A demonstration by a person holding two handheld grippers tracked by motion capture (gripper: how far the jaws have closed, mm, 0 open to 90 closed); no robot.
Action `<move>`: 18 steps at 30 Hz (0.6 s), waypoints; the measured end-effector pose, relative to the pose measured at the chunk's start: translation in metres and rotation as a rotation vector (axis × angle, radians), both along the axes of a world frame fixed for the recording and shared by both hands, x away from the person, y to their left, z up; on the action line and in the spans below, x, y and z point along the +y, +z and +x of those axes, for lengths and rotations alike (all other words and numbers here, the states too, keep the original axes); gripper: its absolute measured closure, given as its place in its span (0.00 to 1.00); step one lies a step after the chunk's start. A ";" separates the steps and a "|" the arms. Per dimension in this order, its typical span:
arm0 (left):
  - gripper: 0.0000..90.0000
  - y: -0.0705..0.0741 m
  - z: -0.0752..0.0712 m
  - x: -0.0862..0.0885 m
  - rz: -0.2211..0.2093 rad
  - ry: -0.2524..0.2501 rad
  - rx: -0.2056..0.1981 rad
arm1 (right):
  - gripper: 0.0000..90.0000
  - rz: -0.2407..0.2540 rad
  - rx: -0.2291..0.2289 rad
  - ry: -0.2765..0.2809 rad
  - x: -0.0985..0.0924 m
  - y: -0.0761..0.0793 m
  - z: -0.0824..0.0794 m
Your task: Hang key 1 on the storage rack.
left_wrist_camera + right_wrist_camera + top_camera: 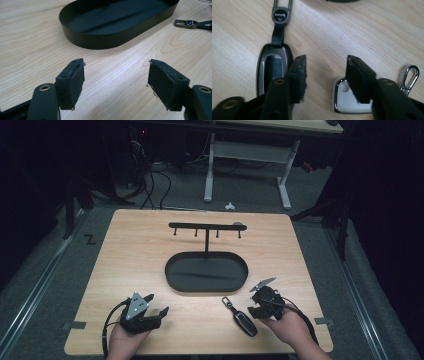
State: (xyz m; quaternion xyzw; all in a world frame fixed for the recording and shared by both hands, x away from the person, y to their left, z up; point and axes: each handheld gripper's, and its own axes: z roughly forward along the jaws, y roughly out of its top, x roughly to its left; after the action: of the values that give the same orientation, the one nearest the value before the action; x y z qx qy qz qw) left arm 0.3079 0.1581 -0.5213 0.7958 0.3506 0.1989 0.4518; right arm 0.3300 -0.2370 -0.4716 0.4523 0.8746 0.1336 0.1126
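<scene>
A dark car key fob (245, 321) with a short strap and metal clasp (228, 301) lies on the wooden table in front of the black oval tray (172, 281). My right gripper (254, 302) hovers just right of the fob, open. In the right gripper view its jaws (326, 67) stand apart over bare wood, with the fob (272, 67) beside the left jaw and a white, chrome-edged tag (344, 101) with a carabiner (409, 77) under the right jaw. My left gripper (157, 304) rests at the front left, open and holding nothing (116, 75).
A black rack with several hooks (206, 226) rises from the tray's far side. In the left gripper view, the tray wall (100, 42) lies ahead and the fob's clasp (186, 23) at far right. Beyond the table stand a white desk frame (209, 175) and floor cables.
</scene>
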 end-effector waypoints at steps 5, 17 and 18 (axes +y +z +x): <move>0.33 0.000 -0.001 0.000 -0.001 -0.004 -0.003 | 0.53 -0.072 0.063 0.044 0.008 0.004 0.007; 0.33 0.001 0.000 0.003 -0.006 -0.004 0.001 | 0.48 -0.074 0.139 0.094 0.035 0.018 0.019; 0.33 0.001 0.000 0.003 -0.006 -0.004 0.001 | 0.48 -0.076 0.142 0.097 0.038 0.017 0.020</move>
State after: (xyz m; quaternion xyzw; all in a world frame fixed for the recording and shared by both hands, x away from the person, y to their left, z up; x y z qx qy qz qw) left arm 0.3076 0.1609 -0.5201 0.7954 0.3497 0.1965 0.4544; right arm 0.3499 -0.1993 -0.4543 0.4131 0.9057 0.0732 0.0609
